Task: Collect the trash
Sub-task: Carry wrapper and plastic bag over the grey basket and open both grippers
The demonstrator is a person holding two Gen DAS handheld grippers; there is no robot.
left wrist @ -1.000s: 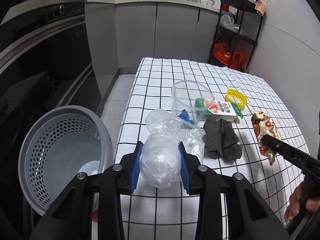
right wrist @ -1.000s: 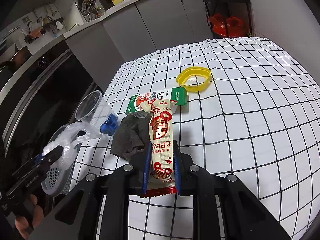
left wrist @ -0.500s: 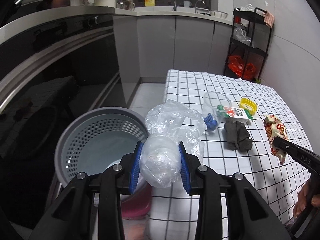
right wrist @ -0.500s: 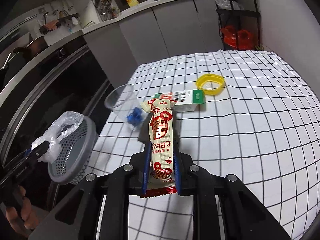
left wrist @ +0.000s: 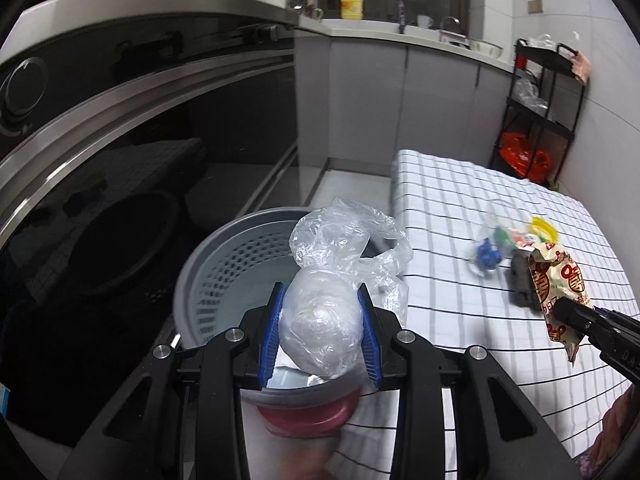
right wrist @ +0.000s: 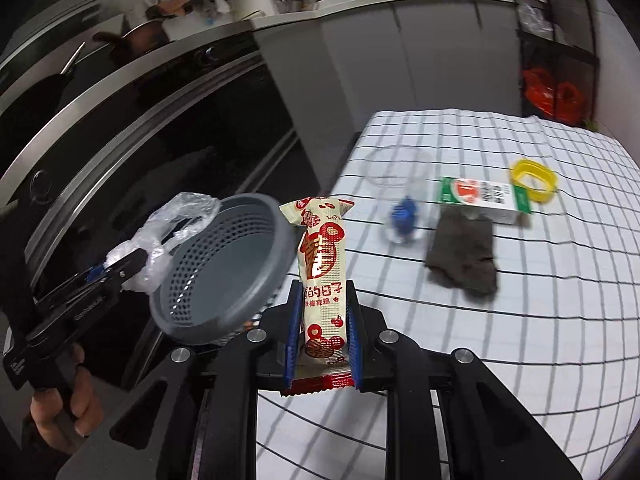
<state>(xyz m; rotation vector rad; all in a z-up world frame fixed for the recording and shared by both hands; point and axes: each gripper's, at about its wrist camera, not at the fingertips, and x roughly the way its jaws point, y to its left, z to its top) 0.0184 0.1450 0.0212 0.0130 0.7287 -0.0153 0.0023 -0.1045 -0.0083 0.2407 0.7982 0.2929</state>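
Plastic bag point(left wrist: 320, 320) between jaws, seemingly over basket point(left wrist: 224, 264)

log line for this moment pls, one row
left tool: shut on plastic bag, over bin | right tool: shut on snack wrapper, beside bin | table: cup, box, cloth left

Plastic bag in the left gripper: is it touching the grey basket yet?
Cannot tell. In the left wrist view the plastic bag overlaps the grey basket rim; the right wrist view shows no plain gap either.
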